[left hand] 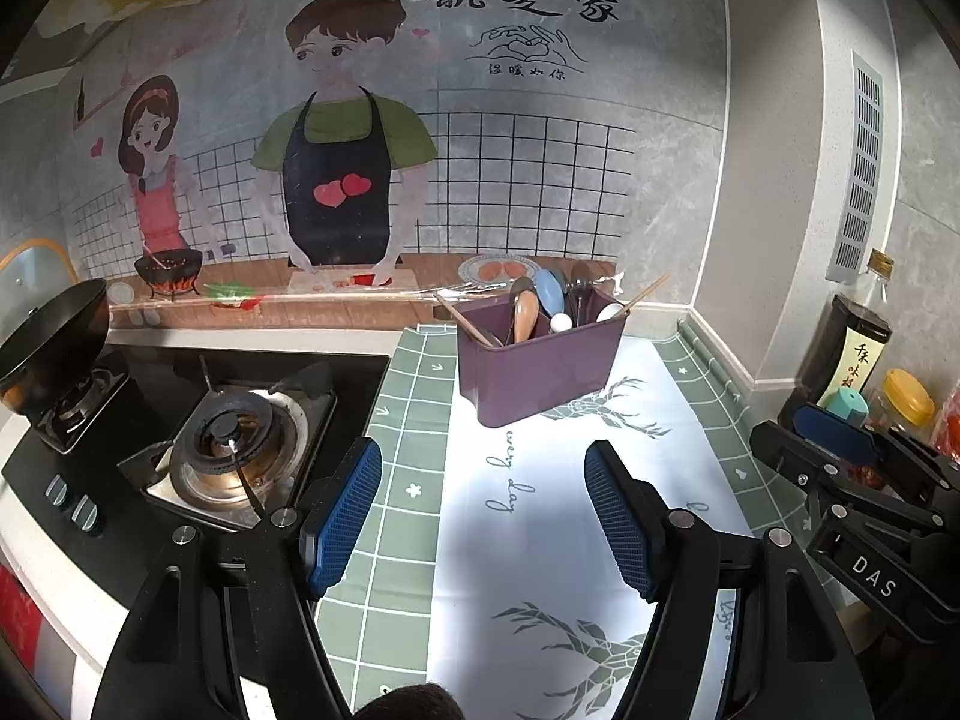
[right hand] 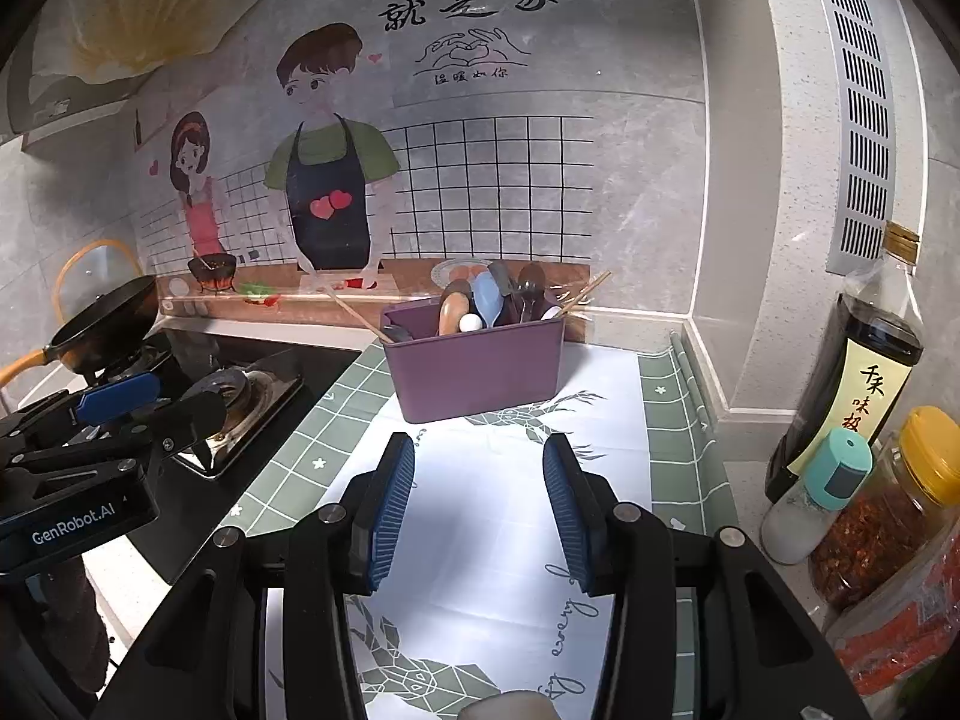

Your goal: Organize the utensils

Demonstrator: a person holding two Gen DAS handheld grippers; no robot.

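A purple utensil box (left hand: pixel 540 360) stands at the back of the counter mat, also in the right wrist view (right hand: pixel 477 369). It holds several spoons (left hand: pixel 549 294) (right hand: pixel 485 299) and wooden chopsticks (left hand: pixel 465 319) (right hand: pixel 579 294) that lean over its rim. My left gripper (left hand: pixel 483 510) is open and empty, low over the mat in front of the box. My right gripper (right hand: pixel 478 510) is open and empty, also in front of the box. Each gripper shows at the edge of the other's view: the right one (left hand: pixel 840 450) and the left one (right hand: pixel 132 402).
A gas stove (left hand: pixel 234 444) with a black wok (left hand: pixel 54 336) lies to the left. A soy sauce bottle (right hand: pixel 852 384), a salt shaker (right hand: pixel 816 498) and a chilli jar (right hand: pixel 888 510) stand at the right. The wall is close behind the box.
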